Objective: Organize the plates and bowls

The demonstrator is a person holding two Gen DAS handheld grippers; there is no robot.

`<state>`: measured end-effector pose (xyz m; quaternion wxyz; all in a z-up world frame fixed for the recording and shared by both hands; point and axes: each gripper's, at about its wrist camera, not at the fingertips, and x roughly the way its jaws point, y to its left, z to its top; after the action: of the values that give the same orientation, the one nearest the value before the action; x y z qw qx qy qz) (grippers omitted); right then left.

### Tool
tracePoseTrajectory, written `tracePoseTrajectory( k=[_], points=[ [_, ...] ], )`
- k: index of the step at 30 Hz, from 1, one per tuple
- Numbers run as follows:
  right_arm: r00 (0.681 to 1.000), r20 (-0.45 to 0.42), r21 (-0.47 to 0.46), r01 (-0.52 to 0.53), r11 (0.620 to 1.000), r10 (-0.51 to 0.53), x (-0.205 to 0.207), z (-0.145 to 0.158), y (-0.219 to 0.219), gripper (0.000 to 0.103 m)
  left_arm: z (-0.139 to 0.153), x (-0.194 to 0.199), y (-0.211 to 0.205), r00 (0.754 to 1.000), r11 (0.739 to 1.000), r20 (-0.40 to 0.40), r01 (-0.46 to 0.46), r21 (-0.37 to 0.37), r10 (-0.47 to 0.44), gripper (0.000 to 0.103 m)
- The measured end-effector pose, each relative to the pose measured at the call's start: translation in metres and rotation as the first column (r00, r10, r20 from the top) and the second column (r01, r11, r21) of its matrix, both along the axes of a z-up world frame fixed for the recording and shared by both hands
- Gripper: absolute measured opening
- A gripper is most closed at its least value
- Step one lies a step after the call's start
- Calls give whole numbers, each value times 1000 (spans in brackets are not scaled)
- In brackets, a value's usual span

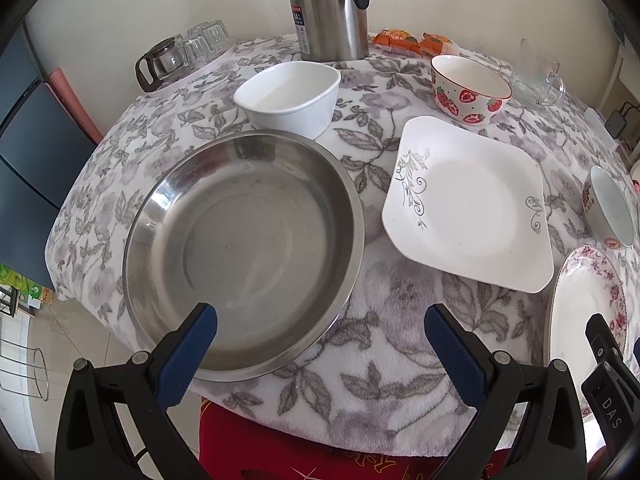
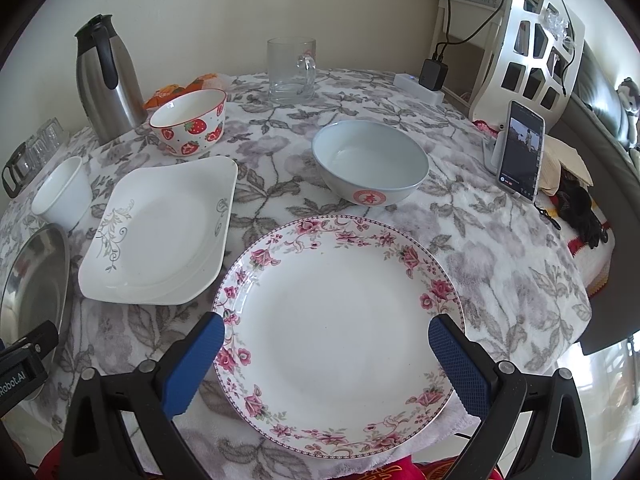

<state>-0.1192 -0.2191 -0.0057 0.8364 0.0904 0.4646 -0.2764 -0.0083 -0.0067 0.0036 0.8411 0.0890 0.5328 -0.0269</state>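
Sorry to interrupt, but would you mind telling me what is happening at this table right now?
A person holds two open grippers over a table set with dishes, holding nothing yet. The left gripper hovers by the steel pan; the right gripper hovers over the floral round plate. The square plate, strawberry bowl, white bowl and pale blue bowl sit apart, unstacked.
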Motion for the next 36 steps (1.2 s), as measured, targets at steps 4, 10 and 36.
tracePoseTrajectory(
  k=[4, 10, 36],
  points=[
    [1000, 0, 0, 0, 1000, 0, 0, 0, 0, 103, 0, 0, 0, 1000, 1000, -4, -1, 0, 1, 103],
    [1000, -1, 0, 1, 1000, -1, 0, 0, 0, 103, -1, 0, 0, 1000, 1000, -11, 0, -1, 0, 103],
    [1000, -2, -1, 2, 1000, -2, 1, -1, 1, 103, -4, 1, -2, 1000, 1000, -25, 0, -2, 0, 103]
  ],
)
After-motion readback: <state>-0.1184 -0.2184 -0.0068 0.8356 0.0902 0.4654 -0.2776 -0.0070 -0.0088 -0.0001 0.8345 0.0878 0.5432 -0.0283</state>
